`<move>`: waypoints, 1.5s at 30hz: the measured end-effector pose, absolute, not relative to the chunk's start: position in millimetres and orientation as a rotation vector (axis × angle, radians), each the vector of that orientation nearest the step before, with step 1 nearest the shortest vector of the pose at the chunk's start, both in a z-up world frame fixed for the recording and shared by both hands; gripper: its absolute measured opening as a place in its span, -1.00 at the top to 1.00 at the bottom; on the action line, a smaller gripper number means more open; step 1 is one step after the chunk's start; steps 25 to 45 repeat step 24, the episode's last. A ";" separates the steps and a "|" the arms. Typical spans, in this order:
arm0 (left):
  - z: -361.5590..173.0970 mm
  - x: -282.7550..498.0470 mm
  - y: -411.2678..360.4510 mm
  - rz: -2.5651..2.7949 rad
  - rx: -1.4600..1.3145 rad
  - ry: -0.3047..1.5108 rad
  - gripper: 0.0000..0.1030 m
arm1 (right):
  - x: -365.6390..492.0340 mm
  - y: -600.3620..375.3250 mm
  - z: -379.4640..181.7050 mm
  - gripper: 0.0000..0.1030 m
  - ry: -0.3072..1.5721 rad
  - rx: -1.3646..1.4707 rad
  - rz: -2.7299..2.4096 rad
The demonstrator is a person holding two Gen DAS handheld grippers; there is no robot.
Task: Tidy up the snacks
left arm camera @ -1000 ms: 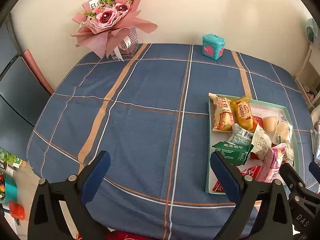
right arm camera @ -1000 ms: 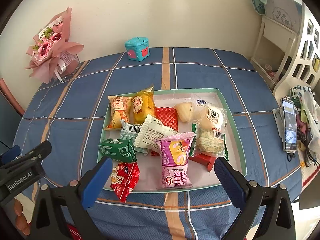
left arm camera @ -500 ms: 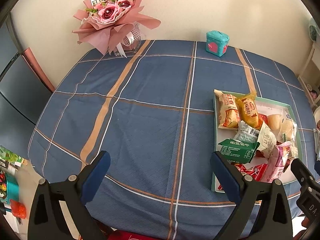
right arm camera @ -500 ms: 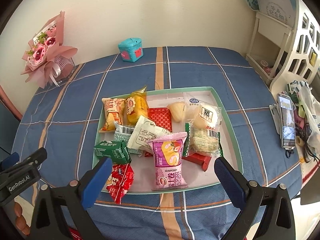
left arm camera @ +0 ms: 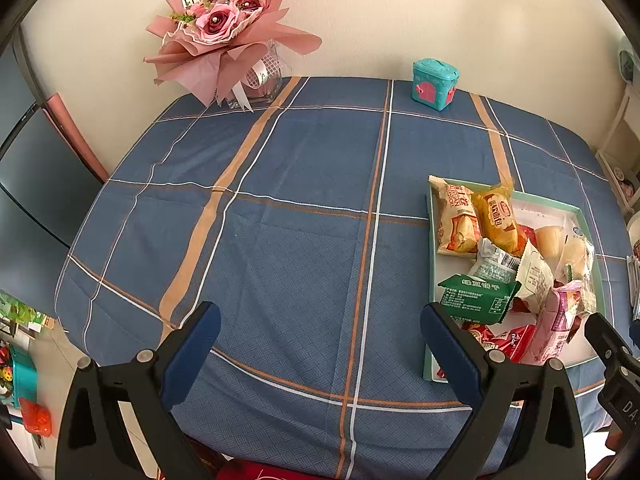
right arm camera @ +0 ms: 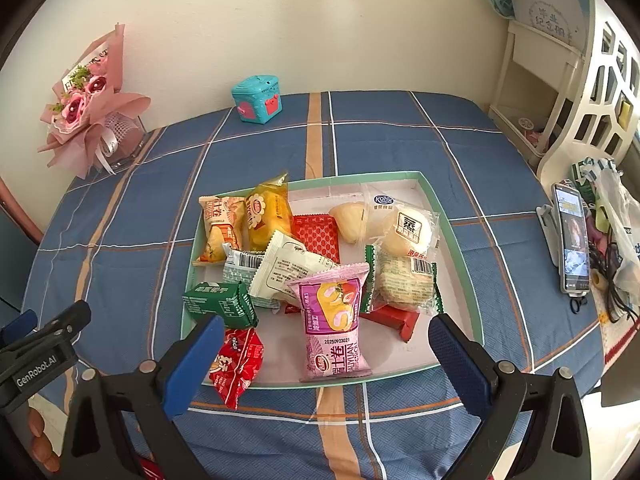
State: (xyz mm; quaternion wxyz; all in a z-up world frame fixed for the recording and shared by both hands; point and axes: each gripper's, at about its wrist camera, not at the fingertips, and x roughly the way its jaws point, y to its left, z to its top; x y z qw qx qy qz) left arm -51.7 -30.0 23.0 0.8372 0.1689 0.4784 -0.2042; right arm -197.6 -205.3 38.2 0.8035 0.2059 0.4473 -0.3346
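A blue plaid worktop carries a tray of heaped snacks at the right gripper's twelve o'clock; both grippers' fingers stand apart and empty, the left gripper over bare cloth, likely for sorting room.

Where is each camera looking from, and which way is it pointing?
Left wrist: on the left gripper, over the table's near edge, facing across bare blue tablecloth toward the bouquet; its open fingers show, with the tray at right.
Right wrist: on the right gripper, looking down at the tray of snacks; its open fingers show, plus the left gripper and fingertips of a hand at lower left.
Both share: tray, bouquet, teal box, green packet.
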 end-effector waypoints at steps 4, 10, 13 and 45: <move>22.5 -51.6 -30.2 -0.433 0.358 1.014 -0.94 | -197.3 -204.7 38.1 -1.00 0.959 0.440 -0.717; 21.7 -51.6 -30.6 -0.432 0.358 1.017 -0.94 | -196.4 -205.1 37.8 -1.00 0.962 0.435 -0.710; 21.7 -51.4 -30.1 -0.435 0.358 1.018 -0.94 | -196.1 -204.5 37.5 -1.00 0.962 0.437 -0.712; 22.0 -51.6 -31.2 -0.436 0.360 1.009 -0.94 | -195.3 -204.0 37.5 -1.00 0.962 0.437 -0.714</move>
